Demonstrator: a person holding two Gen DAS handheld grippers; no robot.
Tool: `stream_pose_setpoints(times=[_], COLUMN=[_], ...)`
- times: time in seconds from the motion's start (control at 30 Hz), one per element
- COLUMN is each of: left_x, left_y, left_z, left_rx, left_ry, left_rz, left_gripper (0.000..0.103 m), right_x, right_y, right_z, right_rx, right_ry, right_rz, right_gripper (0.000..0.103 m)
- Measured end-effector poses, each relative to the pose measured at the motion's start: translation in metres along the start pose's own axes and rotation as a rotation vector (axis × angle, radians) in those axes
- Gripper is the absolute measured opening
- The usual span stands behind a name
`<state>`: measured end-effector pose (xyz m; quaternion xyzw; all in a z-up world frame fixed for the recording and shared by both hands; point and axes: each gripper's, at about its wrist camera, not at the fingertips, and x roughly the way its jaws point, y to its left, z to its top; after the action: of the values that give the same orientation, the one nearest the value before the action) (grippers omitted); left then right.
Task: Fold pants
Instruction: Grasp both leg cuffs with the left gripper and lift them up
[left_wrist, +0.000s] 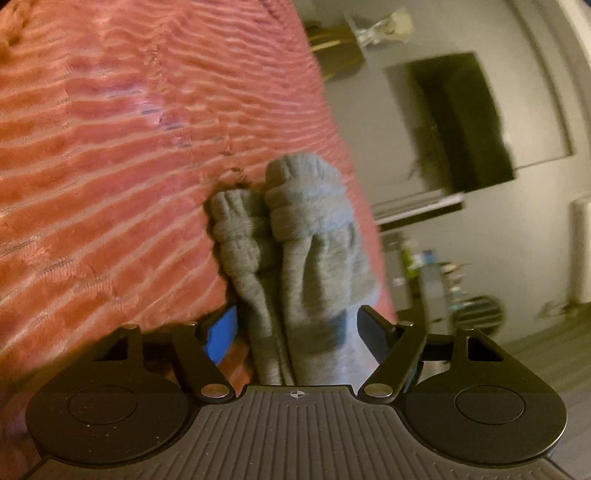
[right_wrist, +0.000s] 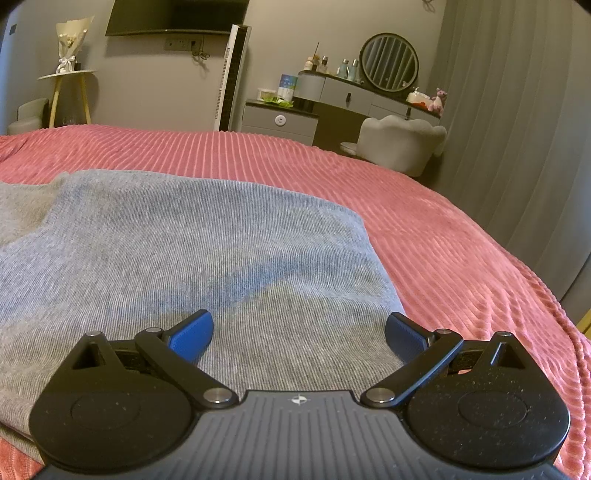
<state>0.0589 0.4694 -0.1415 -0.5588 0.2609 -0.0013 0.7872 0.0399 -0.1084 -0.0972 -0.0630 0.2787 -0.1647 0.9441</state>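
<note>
The pants (right_wrist: 177, 258) lay on the bed (right_wrist: 443, 229), a soft grey knit spread across the left and middle of the right wrist view, their far corner reaching toward the centre of the frame. The right gripper (right_wrist: 299, 334) hovered low over that cloth with its jaws well apart, nothing between them.

In the left wrist view, blurred and tilted, the two ribbed cuffs (left_wrist: 291, 206) sat bunched side by side in the middle of the frame against the pink cover. The legs ran back from there between the jaws of the left gripper (left_wrist: 295, 328). Those jaws stood apart; I could not tell whether the pads yet pressed the fabric.

The knit looked light, limp and a little stretchy, so it would likely sag and crease wherever it went unsupported. The thick cuffs seemed the firmest hold at that end; at the other, the edge near the right gripper looked the place to pinch, taking both layers together.
</note>
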Motion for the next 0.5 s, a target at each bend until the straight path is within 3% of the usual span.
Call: stream_pose_setpoints(times=[0.07,0.3,0.4,0.5], left_x=[0.006,0.027,0.029,0.018], left_y=[-0.007,-0.020,-0.017,-0.010], left_z=[0.000,0.013,0.013,0.007], left_rx=[0.016,-0.009,0.000,0.048], left_ry=[0.003,-0.015,-0.035,-0.085], left_rz=[0.025,0.017,-0.053,-0.214], left_gripper=[0.088,0.095,0.095,0.095], right_x=[0.000,0.002,0.002,0.003], right_y=[0.000,-0.001,0.000,-0.001], right_z=[0.000,0.000,0.000,0.000], right_rx=[0.001,0.010,0.011,0.012], right_ry=[-0.001,-0.004,-0.006,-0.007], right_rz=[0.002,0.009,0.010,0.011], right_gripper=[0.099,0.099,0.099,0.099])
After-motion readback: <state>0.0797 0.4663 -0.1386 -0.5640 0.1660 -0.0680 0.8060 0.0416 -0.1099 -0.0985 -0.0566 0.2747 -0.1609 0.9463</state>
